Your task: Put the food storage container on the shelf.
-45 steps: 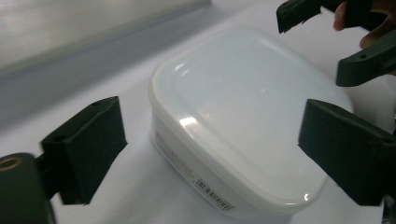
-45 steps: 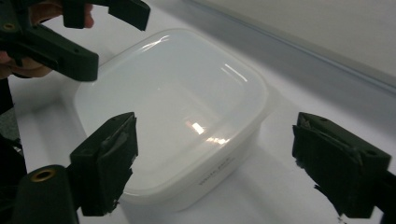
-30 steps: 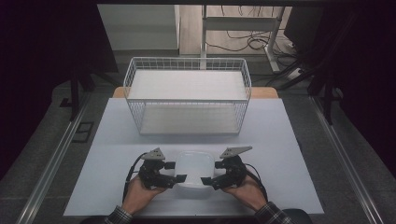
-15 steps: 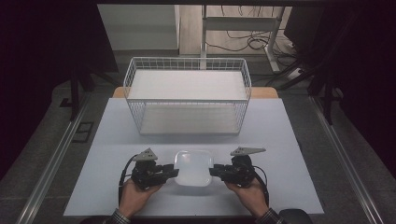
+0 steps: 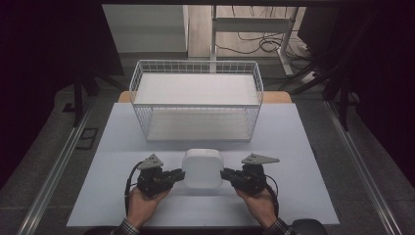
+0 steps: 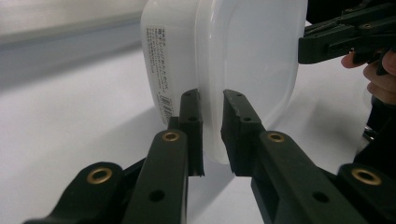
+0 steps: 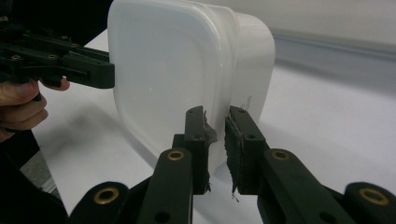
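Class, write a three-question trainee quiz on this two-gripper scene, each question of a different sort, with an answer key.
1. True or false: the white plastic container sits inside the wire basket.
2. Which grips the container's rim? A) left gripper alone B) right gripper alone C) both
3. Fill in: the container is turned up on its ____.

Key: 1 false, it is in front of the basket. 2 C. 3 edge.

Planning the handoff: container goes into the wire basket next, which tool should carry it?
Neither alone. The left tool and right tool each pinch the rim of the plastic container, equally short of the wire basket; probably both.
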### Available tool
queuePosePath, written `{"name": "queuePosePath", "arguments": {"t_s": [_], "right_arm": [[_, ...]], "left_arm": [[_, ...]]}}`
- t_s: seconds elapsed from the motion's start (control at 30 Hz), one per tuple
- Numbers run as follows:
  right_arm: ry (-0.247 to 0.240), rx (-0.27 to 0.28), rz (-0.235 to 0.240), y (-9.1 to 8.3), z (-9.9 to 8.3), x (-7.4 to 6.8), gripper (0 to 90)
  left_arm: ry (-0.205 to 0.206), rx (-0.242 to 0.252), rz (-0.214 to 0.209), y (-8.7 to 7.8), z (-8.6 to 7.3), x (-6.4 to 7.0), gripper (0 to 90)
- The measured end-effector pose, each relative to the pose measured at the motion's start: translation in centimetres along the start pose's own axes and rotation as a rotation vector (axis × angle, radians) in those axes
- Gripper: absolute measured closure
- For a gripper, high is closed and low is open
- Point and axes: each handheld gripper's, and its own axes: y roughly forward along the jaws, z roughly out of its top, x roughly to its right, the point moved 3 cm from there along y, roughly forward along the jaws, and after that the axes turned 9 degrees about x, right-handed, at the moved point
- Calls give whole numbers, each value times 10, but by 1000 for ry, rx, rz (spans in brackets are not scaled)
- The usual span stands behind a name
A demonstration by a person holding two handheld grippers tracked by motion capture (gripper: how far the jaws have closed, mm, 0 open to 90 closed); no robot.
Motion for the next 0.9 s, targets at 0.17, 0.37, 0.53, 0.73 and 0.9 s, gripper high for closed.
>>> {"name": "queuePosePath", "arguments": {"t_s": [0.17, 0.37, 0.53, 0.73, 0.9], "right_arm": [[-30, 20, -4, 3, 8, 0, 785], [-57, 36, -3, 9, 19, 4, 784], [-70, 47, -16, 17, 31, 13, 782], [-64, 55, -22, 33, 45, 28, 778], [-58, 55, -24, 44, 51, 35, 777]], "left_arm": [[5, 21, 19, 0, 5, -3, 793], [11, 43, 39, 3, 16, -8, 792], [20, 52, 56, 12, 27, -16, 792], [19, 59, 85, 22, 40, -30, 792], [14, 66, 99, 26, 45, -39, 791]]}}
